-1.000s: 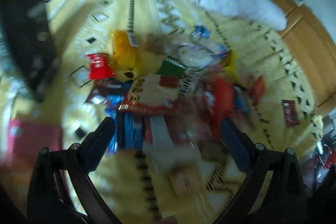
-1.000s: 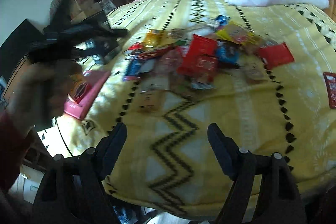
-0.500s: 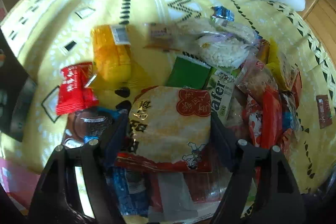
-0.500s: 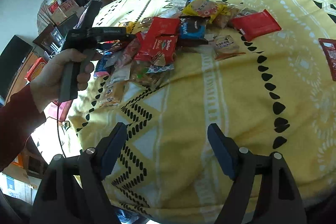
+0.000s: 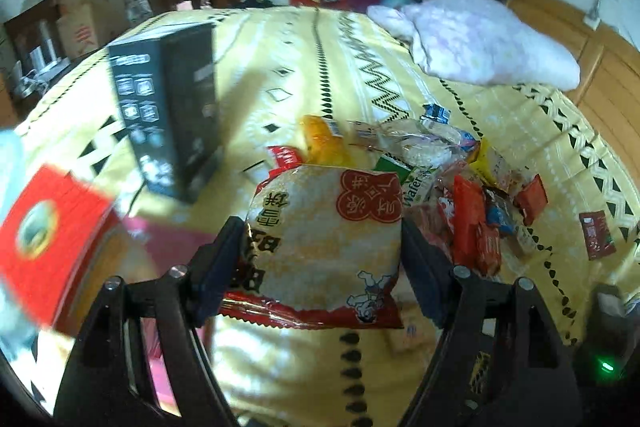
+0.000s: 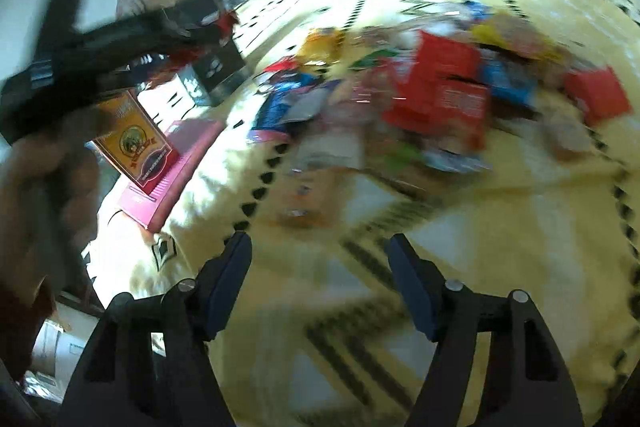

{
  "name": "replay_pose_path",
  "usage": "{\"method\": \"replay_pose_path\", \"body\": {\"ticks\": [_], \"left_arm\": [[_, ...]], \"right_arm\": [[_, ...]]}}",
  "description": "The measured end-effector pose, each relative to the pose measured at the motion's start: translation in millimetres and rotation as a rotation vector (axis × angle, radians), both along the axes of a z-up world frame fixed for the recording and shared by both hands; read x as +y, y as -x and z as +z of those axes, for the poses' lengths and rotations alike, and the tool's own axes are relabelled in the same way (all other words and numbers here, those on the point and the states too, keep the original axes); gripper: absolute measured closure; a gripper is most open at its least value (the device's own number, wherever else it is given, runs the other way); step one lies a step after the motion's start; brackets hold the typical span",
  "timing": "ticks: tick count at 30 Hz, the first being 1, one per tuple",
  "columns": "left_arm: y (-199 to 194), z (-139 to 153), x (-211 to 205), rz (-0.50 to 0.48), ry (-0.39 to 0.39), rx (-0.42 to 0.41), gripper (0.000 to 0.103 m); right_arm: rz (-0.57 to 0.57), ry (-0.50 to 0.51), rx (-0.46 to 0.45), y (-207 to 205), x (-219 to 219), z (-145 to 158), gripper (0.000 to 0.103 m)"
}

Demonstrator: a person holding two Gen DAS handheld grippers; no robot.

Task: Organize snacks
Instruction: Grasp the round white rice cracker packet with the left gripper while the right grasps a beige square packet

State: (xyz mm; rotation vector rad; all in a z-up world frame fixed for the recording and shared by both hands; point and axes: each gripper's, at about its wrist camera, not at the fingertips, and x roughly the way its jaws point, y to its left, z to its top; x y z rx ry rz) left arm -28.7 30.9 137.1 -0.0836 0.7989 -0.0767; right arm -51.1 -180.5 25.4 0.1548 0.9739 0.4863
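My left gripper (image 5: pixel 322 247) is shut on a large yellow and red rice-cracker bag (image 5: pixel 324 243) and holds it above the bed. A pile of mixed snack packets (image 5: pixel 460 187) lies on the yellow patterned blanket (image 5: pixel 304 367) behind it; the pile also shows, blurred, in the right wrist view (image 6: pixel 420 91). My right gripper (image 6: pixel 320 259) is open and empty above bare blanket (image 6: pixel 520 247), in front of the pile. The left gripper's body and the hand holding it (image 6: pixel 60 99) show at the left of the right wrist view.
A black box (image 5: pixel 168 107) stands upright on the blanket at left. A red box (image 5: pixel 44 243) and a pink flat box (image 6: pixel 172 167) lie near the left edge. A white pillow (image 5: pixel 480 39) lies at the far right. Cardboard boxes and clutter stand beyond the bed.
My left gripper closed on the rice-cracker bag and lifted it off the pile, swinging left. My right gripper moved, and its view is now blurred.
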Motion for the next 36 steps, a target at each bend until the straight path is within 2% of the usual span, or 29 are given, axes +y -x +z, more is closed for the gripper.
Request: {"method": "replay_pose_path", "body": {"ticks": [7, 10, 11, 13, 22, 26, 36], "left_arm": [[13.5, -13.8, 7.3, 0.034, -0.012, 0.001, 0.026], [14.2, -17.0, 7.7, 0.035, -0.002, 0.012, 0.026], [17.0, -16.5, 7.8, 0.034, 0.001, 0.009, 0.026], [18.7, -15.0, 7.3, 0.03, 0.004, -0.001, 0.026], [32.5, -12.9, -4.5, -0.024, 0.015, -0.018, 0.026], [42.8, -1.1, -18.0, -0.068, -0.01, -0.057, 0.026], [57.5, 32.9, -35.6, -0.113, -0.055, -0.14, 0.026]], "right_arm": [[-0.003, 0.08, 0.021, -29.7, 42.9, -26.3, 0.029], [-0.034, 0.107, 0.022, -33.7, 42.3, -35.0, 0.041], [-0.041, 0.113, 0.017, -33.2, 39.9, -34.3, 0.049], [-0.046, 0.108, 0.013, -30.5, 32.2, -31.8, 0.057], [-0.046, 0.092, -0.045, 5.2, -3.5, 4.5, 0.058], [-0.064, 0.111, -0.11, 14.3, -15.3, 28.6, 0.059], [-0.133, 0.06, -0.2, 20.4, -41.4, 81.3, 0.059]]}}
